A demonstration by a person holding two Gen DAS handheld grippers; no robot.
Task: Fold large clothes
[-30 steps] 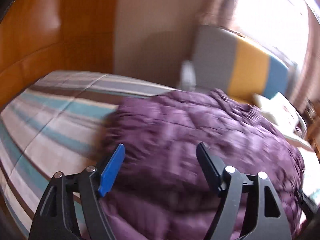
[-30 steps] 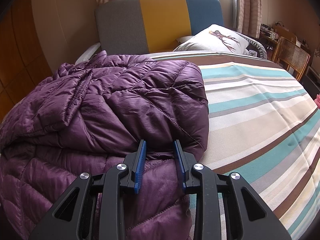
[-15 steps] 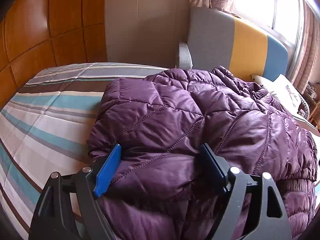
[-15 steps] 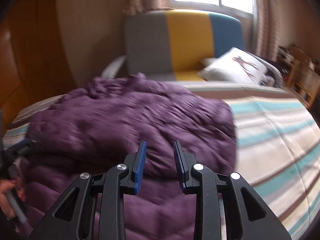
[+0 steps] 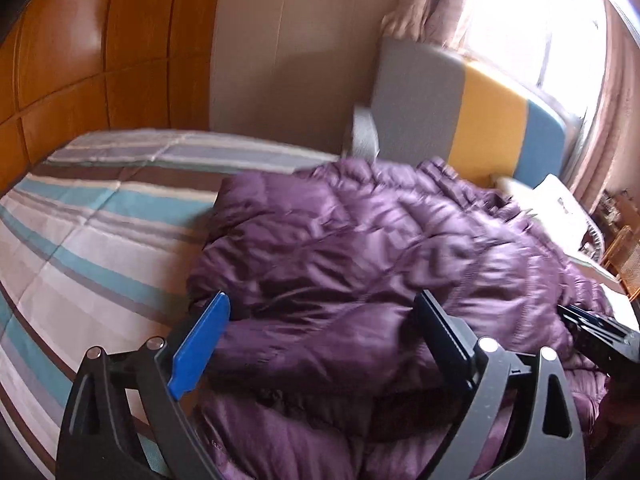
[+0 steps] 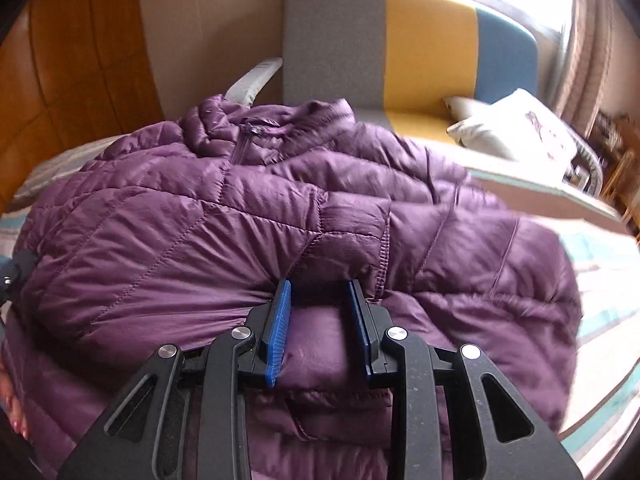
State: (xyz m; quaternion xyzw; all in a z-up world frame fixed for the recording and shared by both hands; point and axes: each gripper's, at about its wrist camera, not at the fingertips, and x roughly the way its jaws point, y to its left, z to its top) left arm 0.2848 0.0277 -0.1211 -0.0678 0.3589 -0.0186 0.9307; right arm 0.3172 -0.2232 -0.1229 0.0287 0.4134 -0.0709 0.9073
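Observation:
A purple quilted puffer jacket [image 5: 380, 248] lies folded in a thick bundle on the striped bed [image 5: 80, 220]. My left gripper [image 5: 320, 320] is wide open, its fingers straddling the jacket's near left edge. In the right wrist view the jacket [image 6: 200, 220] fills the middle, collar and zipper at the far side. My right gripper [image 6: 320, 300] has its jaws partly closed with a fold of the jacket between them. The right gripper also shows in the left wrist view [image 5: 600, 332] at the far right edge.
A grey, yellow and blue headboard [image 6: 400, 40] stands behind the bed, with a white pillow [image 6: 516, 128] to its right. Wooden wall panels [image 5: 80, 60] run along the left. A wicker chair [image 5: 624, 252] stands at the far right. Striped bedding lies bare left of the jacket.
Both grippers have moved with the jacket's near part toward the headboard, doubling it over. The right gripper's jaws kept their spacing. The left gripper stayed wide open.

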